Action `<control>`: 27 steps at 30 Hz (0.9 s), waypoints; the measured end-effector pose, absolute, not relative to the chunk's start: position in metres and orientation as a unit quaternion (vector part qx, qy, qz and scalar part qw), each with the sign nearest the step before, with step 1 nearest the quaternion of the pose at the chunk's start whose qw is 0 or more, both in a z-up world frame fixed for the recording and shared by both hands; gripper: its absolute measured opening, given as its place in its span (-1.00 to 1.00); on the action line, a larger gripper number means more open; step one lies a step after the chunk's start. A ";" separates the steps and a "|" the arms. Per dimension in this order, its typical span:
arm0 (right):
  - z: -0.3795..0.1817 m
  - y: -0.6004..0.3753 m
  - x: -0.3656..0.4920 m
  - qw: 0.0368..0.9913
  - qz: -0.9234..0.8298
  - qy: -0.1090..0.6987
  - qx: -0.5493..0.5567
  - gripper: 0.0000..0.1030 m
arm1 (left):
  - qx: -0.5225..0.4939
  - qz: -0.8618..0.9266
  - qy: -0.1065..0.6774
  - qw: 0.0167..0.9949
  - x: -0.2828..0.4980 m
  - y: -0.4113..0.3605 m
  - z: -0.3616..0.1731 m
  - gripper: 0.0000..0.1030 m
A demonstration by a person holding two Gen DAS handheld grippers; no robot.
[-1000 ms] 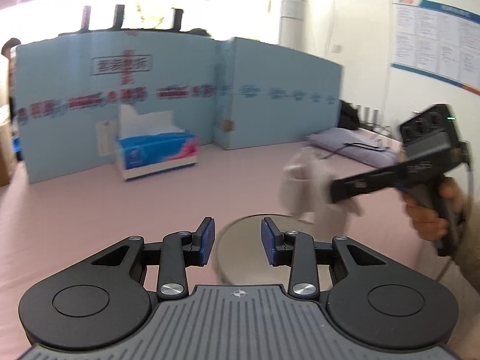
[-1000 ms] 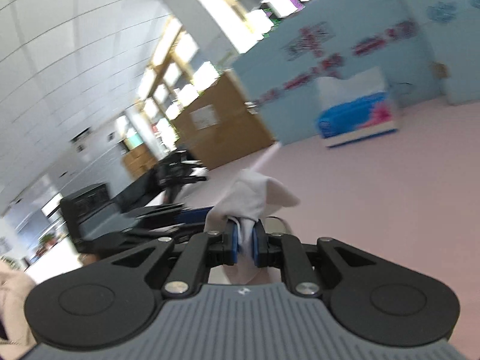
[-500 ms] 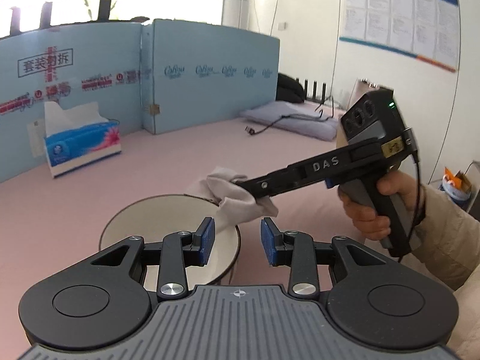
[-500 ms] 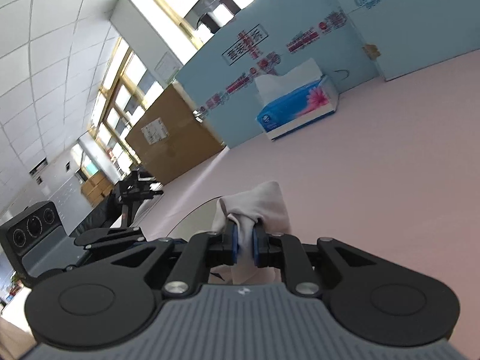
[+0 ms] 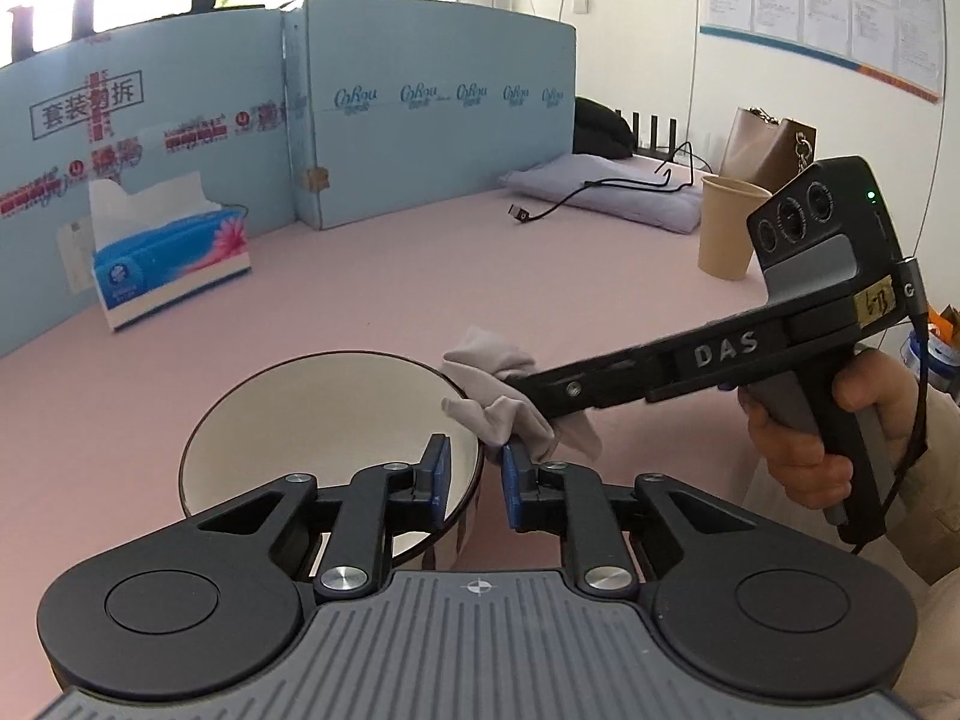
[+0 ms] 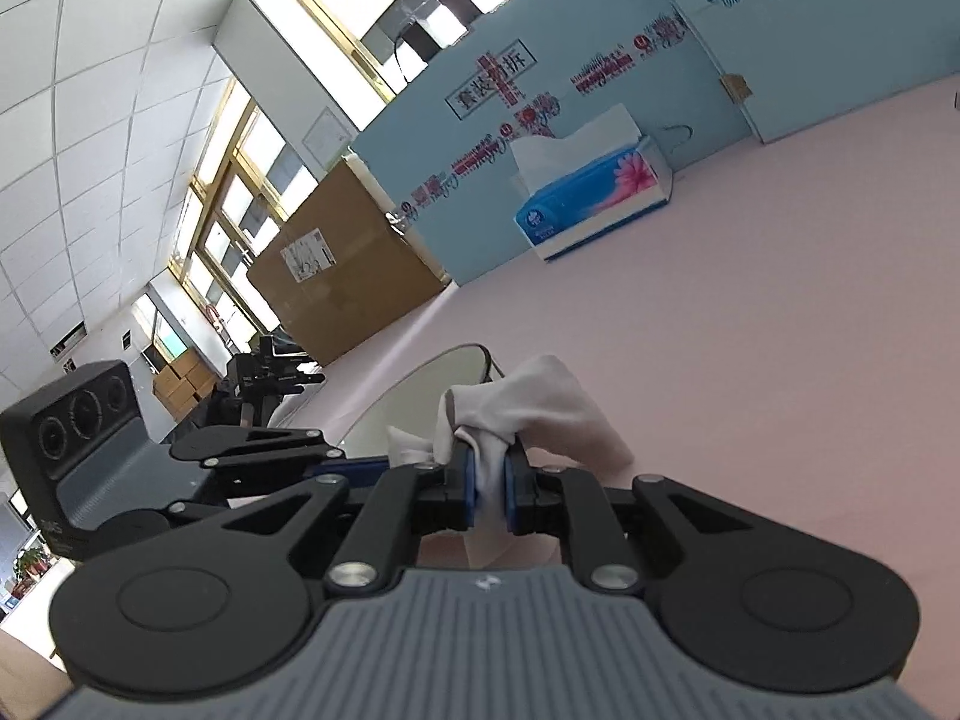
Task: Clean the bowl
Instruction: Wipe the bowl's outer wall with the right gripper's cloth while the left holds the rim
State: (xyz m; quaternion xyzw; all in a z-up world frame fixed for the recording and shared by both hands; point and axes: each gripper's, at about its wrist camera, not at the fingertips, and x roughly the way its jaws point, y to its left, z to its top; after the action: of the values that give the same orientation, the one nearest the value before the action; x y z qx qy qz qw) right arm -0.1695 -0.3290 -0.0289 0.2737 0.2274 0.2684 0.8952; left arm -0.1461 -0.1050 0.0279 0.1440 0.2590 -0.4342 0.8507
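Spanning both views, we log a pink table (image 5: 420, 276), with a blue partition (image 5: 432, 102) far beyond the fingertips. Well ahead of the left fingers and off to their left stands a tissue box (image 5: 171, 258); far ahead to their right, a paper cup (image 5: 729, 228). We find the bowl (image 5: 324, 420), white inside, sitting on the table right at the left gripper (image 5: 472, 474): its fingers are spread, one blue pad (image 5: 437, 474) inside the bowl, the other just outside, the near rim between them, not clamped. Our right gripper (image 6: 491, 483) comes in from the right side, a hand (image 5: 822, 420) on its handle, pads pressed onto a pale cloth (image 6: 534, 408). We see the cloth bunched at the bowl's right rim, touching it.
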 end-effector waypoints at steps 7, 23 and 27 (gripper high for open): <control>-0.033 -0.328 -0.166 0.891 0.257 0.232 0.293 -0.75 | 0.150 -0.443 0.262 0.844 -0.146 -0.104 0.027 -0.56; -0.021 -0.317 -0.122 0.896 0.251 0.233 0.283 -0.75 | 0.162 -0.464 0.261 0.831 -0.147 -0.097 0.026 -0.59; -0.020 -0.311 -0.114 0.892 0.257 0.240 0.283 -0.75 | 0.170 -0.468 0.260 0.828 -0.150 -0.093 0.026 -0.59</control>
State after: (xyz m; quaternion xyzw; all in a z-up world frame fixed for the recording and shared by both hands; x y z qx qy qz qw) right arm -0.1135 -0.3108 -0.0201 0.2830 0.2404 0.2574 0.8921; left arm -0.1500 -0.0934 0.0263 0.1698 0.2596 -0.4679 0.8275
